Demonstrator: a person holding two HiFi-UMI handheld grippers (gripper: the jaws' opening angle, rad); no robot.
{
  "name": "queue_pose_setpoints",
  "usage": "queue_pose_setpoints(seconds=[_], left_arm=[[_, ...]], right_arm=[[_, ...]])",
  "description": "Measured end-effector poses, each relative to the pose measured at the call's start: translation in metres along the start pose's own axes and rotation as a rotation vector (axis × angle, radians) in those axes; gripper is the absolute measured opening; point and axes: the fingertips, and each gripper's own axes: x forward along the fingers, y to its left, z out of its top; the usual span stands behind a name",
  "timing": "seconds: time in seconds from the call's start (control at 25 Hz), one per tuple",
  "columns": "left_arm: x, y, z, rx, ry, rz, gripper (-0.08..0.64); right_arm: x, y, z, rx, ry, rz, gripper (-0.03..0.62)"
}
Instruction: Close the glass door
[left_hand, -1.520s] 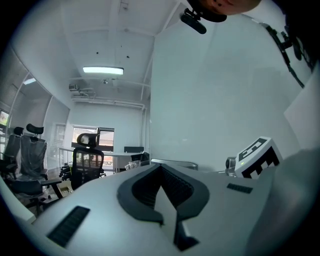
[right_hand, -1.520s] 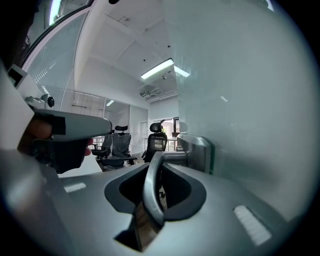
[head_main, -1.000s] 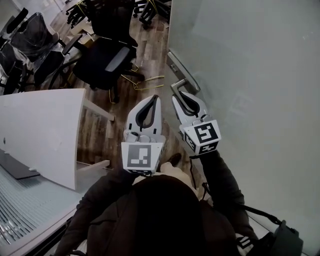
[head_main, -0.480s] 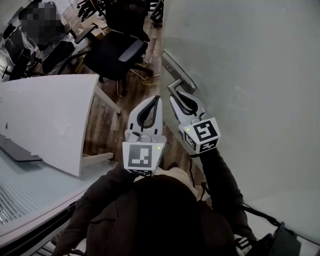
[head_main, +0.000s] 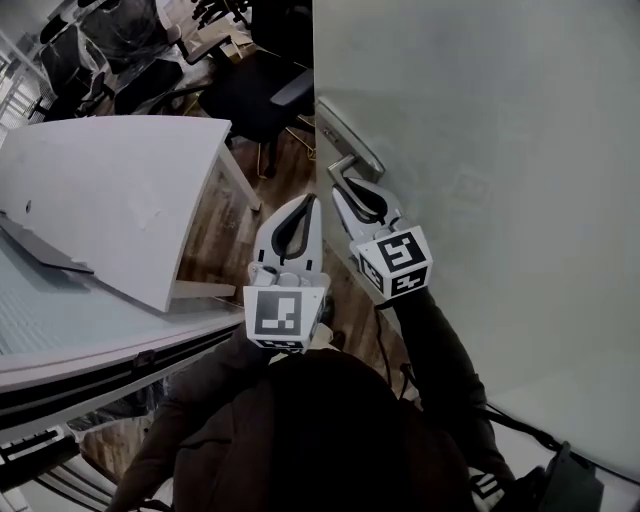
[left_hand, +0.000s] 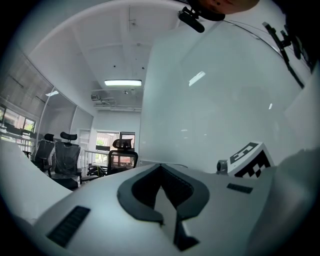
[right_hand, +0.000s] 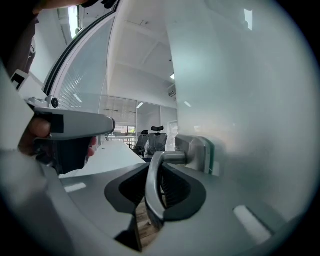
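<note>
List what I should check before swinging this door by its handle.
1. Handle held between the right gripper's jaws: ok.
2. Left gripper shut, empty, off the door: ok.
3. Table apart from the door: ok.
4. Chair beyond the door's edge, out of its swing: cannot tell.
5. Door frame and latch side in view: not ok.
</note>
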Motion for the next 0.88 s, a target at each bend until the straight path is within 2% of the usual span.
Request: queue_pose_setpoints(seconds=[0.16,0.44,0.88], left_arm=[[-0.053,0.011,-0.001,0.042,0.012,0.05,-0.003],[-0.117,0.031,-0.016,0.04,0.023,0.143,-0.003],[-0.184,0.055,-0.015,0.049,0.013,0.2,-0.003]], right_arm=[[-0.003,0.043,-0.006,-0.006,0.0,0.047,0.064],[-0.004,0.102,-0.014,-0.029,0.011,0.123,0.066],[-0.019,0.183,-0.018,-0.054,0.018,0.225,0.066]])
